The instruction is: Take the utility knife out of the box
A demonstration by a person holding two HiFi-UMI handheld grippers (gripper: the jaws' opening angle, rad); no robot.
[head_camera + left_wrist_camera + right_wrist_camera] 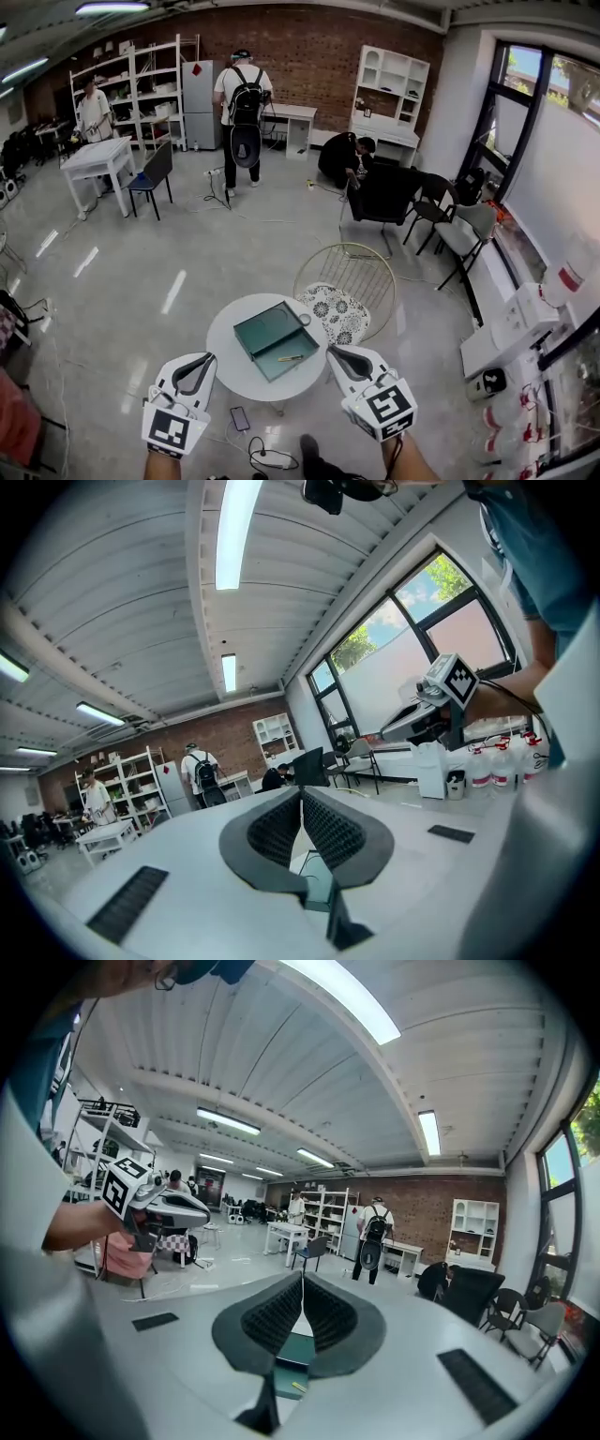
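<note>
Your right gripper [331,352], clenched empty like your left gripper [210,359], must open before straddling the slim yellow utility knife [291,357] inside the shallow green box [259,330] beside it.

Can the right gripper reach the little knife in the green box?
Probably yes. The box lies open on the table, the utility knife sits uncovered in it, and the right gripper hangs close by with nothing between. Its fingers are shut, so they would need to open first.
</note>
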